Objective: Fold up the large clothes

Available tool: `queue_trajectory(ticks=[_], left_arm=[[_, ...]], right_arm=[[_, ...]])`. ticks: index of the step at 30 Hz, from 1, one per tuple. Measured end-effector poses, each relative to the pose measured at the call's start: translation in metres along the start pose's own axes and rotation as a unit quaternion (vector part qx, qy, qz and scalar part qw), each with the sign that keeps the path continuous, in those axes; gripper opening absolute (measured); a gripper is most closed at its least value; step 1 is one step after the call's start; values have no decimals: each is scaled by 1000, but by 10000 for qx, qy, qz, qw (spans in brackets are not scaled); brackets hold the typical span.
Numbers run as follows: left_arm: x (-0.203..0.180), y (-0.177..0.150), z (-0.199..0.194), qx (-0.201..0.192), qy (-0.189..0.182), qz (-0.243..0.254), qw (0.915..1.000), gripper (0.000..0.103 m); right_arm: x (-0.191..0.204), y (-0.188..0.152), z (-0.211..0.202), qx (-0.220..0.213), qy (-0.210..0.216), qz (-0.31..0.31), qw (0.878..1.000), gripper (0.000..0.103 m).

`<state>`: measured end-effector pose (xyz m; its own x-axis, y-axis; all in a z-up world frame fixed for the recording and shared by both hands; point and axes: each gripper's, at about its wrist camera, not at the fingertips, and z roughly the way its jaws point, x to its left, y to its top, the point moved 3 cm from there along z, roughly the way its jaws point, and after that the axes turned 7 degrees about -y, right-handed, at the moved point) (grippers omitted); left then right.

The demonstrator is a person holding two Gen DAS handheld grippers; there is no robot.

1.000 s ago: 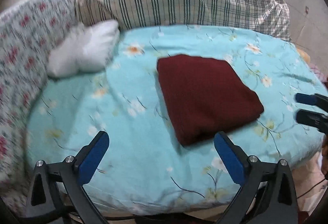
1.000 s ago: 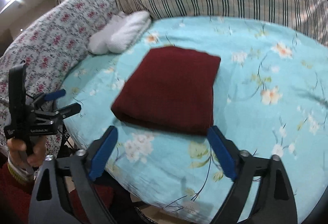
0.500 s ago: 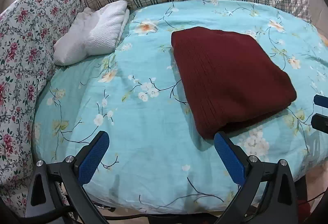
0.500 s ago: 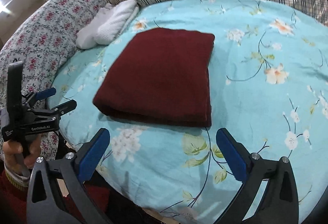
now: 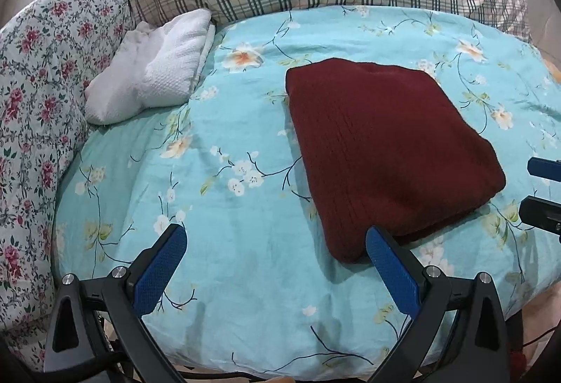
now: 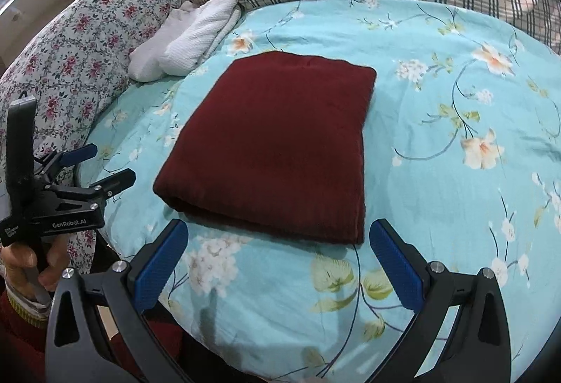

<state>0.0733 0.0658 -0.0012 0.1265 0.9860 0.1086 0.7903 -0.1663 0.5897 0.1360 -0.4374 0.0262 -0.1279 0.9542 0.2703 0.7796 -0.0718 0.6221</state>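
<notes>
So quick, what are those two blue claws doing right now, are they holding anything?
Left gripper: open, holding nothing, just short of the folded maroon sweater.
Right gripper: open, holding nothing, at the sweater's near edge.

a dark red knitted garment (image 5: pixel 385 151) lies folded into a thick, neat rectangle, flat on the bed. in the left wrist view it fills the centre right of the frame, ribbed lines running along its length. in the right wrist view the dark red knitted garment (image 6: pixel 277 144) sits at centre, rounded folded edge towards the bottom left.
</notes>
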Motion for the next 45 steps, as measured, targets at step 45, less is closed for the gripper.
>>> queue_trajectory(ticks=[45], left_arm=[[-9,21,9,-76,-58,101,9999,102]], right_arm=[[1,25,7,-6,73,-123,9999,103]])
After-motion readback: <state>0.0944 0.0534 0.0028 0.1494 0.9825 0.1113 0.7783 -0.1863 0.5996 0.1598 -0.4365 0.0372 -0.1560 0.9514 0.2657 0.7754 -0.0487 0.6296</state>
